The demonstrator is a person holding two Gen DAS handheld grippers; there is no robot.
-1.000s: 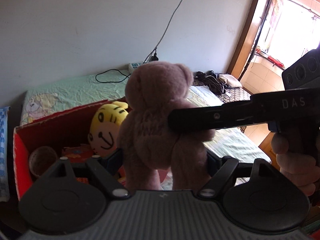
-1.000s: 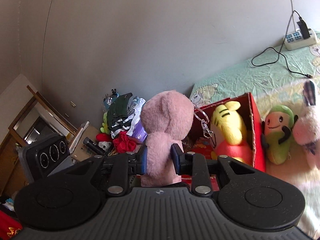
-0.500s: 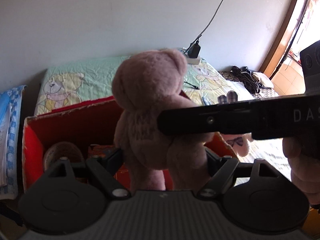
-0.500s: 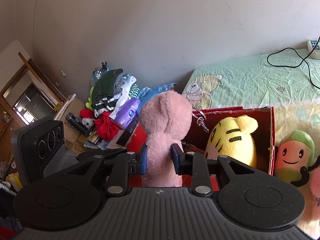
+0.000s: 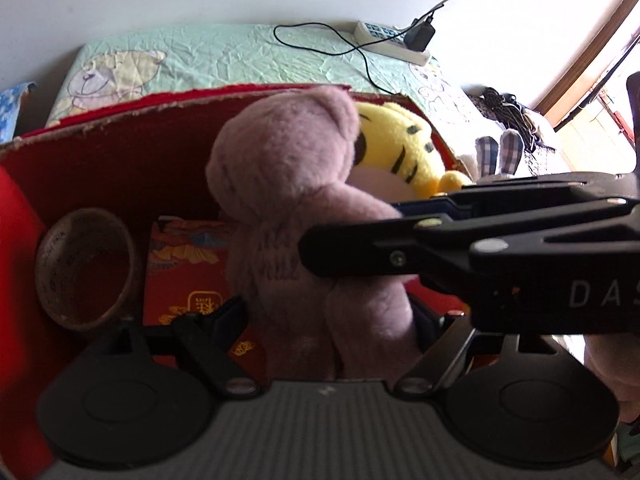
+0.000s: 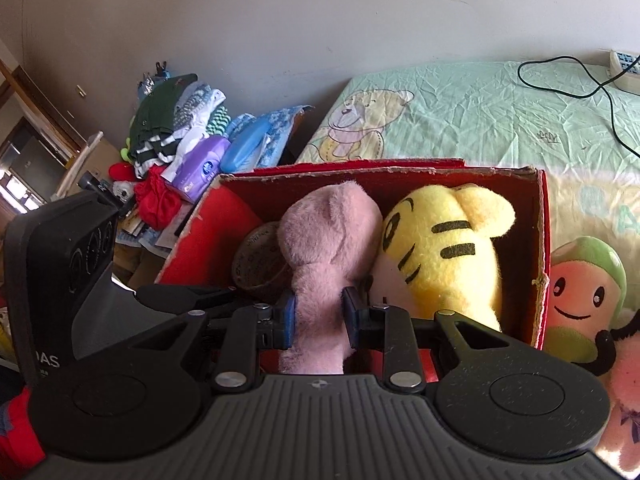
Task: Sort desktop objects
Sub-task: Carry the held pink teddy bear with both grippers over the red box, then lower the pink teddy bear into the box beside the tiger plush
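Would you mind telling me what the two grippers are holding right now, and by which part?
The right gripper clamps the pink teddy bear around its body. The left gripper stands open around its legs.

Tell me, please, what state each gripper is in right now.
Left gripper: open, its fingers either side of the bear's legs.
Right gripper: shut on the bear's body, over the red box.

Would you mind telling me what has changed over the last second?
The pink teddy bear has been lowered from above the red box into it, beside the yellow tiger plush. The right gripper stays clamped on it; the left gripper stays open around its legs.
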